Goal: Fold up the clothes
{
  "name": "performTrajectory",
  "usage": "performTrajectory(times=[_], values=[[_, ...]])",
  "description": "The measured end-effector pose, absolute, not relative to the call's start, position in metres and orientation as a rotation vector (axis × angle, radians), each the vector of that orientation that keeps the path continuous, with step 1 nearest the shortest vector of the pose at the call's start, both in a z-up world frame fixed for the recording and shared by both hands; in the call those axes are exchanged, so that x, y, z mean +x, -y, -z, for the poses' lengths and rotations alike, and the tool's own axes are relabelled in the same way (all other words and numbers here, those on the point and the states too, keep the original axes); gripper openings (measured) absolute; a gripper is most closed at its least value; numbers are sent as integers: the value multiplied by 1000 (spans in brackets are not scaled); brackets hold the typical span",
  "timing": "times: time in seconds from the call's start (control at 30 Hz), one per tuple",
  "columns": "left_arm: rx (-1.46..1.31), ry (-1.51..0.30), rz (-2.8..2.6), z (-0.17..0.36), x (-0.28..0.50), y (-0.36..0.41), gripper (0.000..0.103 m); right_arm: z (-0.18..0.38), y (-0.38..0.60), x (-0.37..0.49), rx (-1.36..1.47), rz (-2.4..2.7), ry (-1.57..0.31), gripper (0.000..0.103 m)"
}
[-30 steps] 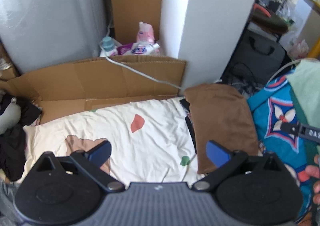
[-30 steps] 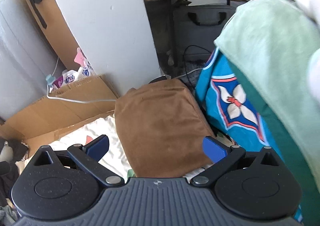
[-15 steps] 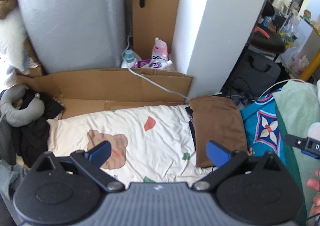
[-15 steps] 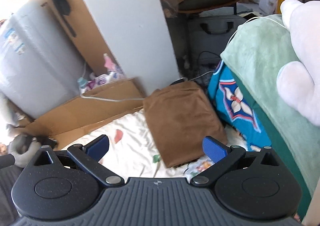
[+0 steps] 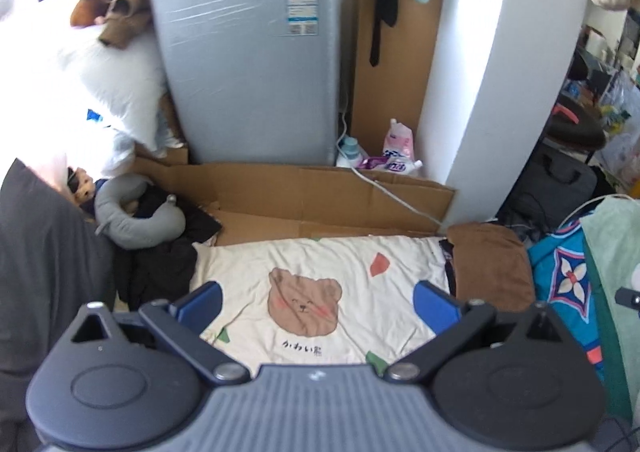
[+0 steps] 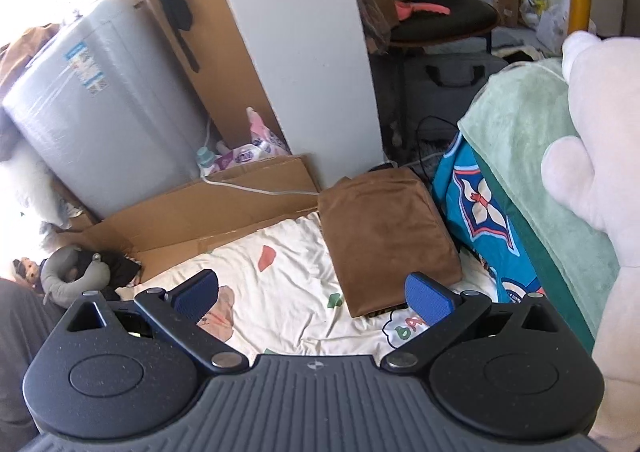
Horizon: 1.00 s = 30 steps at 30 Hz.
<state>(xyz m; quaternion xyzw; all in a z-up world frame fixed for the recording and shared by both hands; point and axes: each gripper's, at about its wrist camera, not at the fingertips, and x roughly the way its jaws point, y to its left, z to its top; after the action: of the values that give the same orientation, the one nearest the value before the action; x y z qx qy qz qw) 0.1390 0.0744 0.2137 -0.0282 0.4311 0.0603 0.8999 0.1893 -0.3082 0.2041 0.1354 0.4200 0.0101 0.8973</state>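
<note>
A folded brown garment [image 5: 490,266] [image 6: 384,230] lies at the right end of a cream sheet with a bear print [image 5: 316,292] [image 6: 280,288]. Both grippers hang well above the sheet and hold nothing. My left gripper [image 5: 318,306] is open over the bear print, with the brown garment off to its right. My right gripper [image 6: 312,294] is open too, and the garment's near edge shows between its blue fingers. A dark heap of clothes [image 5: 160,264] [image 6: 116,264] sits at the sheet's left end under a grey neck pillow [image 5: 132,220] [image 6: 70,272].
Flattened cardboard [image 5: 312,196] lies behind the sheet, with a grey washing machine [image 5: 256,60], detergent bottles [image 5: 396,152] and a white pillar [image 5: 492,72] beyond. A blue patterned cloth [image 5: 568,284] and green towel [image 6: 532,156] border the right. A white plush toy [image 6: 592,124] is close on the right.
Both grippers have risen and drawn back from the sheet, so more of the room shows. The brown garment lies where it was and both pairs of fingers stay open.
</note>
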Motion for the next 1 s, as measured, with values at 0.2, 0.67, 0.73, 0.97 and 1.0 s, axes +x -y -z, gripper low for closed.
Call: performTrajectory(times=[0.2,0.67,0.73,0.97,1.0], values=[[-108,-883,-118,-207,114,-101,103,-210,296,169,260,24,-870,103],[-165,-843,-157,-166,61,-157,103,-190,237,131,220,-16,-873,102],[-148,-819,-165,-162,55,-155,103,-188,228,129,190,-47,-879,102],[-173,-861,-225,-127,43,-141,103,-181,219,118,131,-127,-856,102],[-174,-864,-232,-123,41,-137,103,-178,220,116,128,-138,-857,102]])
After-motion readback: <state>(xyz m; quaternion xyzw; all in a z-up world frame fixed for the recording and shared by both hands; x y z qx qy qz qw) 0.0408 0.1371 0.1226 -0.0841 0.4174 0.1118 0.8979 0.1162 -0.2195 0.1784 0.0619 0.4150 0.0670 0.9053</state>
